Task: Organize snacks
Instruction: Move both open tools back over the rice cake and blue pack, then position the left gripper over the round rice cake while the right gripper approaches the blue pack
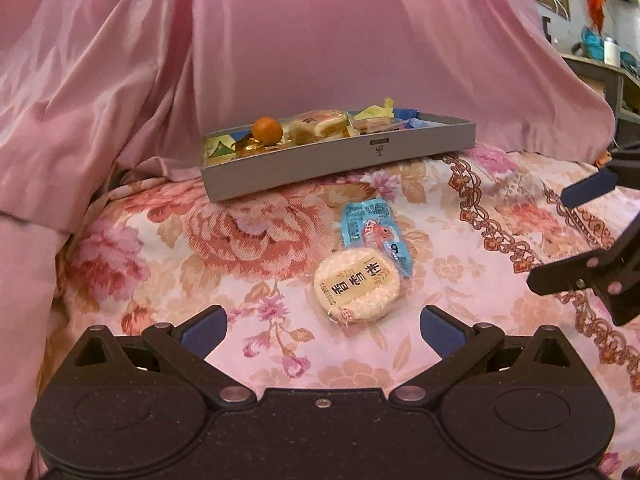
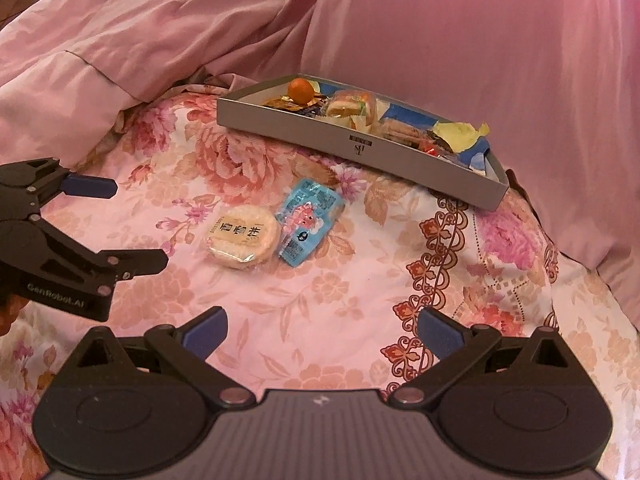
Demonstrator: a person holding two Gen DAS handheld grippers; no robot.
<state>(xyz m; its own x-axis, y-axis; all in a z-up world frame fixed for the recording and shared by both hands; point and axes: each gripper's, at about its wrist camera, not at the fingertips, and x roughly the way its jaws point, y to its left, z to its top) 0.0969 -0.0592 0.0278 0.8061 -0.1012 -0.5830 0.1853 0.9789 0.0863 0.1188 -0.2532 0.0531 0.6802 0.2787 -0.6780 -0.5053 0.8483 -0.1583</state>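
Mid-frame on the bed, a round rice cracker [image 1: 357, 285] and blue snack packet [image 1: 376, 232] await pickup; both grippers' jaws gape empty; grey tray [image 1: 340, 160] above.

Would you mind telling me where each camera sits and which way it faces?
Left wrist: on the left hand-held gripper, facing the round rice cake; the right hand-held gripper shows at right.
Right wrist: on the right one, facing the tray; the left shows.
Shared: cake, blue packet, tray.
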